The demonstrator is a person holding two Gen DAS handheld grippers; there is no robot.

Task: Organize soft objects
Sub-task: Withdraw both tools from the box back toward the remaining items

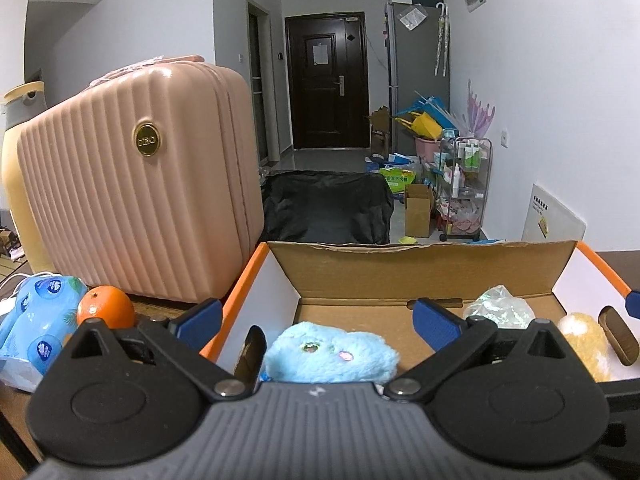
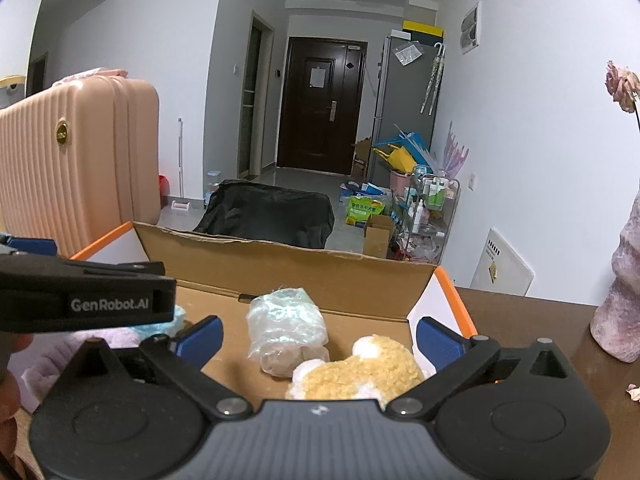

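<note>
An open cardboard box (image 1: pixel 400 272) with orange edges sits in front of both grippers. My left gripper (image 1: pixel 318 316) is open, its jaws wide above a blue plush toy (image 1: pixel 332 354) lying in the box. My right gripper (image 2: pixel 320 334) is open over a yellow-and-white plush toy (image 2: pixel 360 372) in the box's right part. A clear plastic bag (image 2: pixel 286 324) with something soft inside lies between the toys; it also shows in the left wrist view (image 1: pixel 500 306). A pink fluffy item (image 2: pixel 60 356) lies at the lower left, partly hidden by the left gripper's body.
A pink suitcase (image 1: pixel 136 200) stands left of the box. An orange (image 1: pixel 106 306) and a blue tissue pack (image 1: pixel 38 320) lie by it. A pinkish vase (image 2: pixel 624 280) stands on the brown table (image 2: pixel 520 320) at right.
</note>
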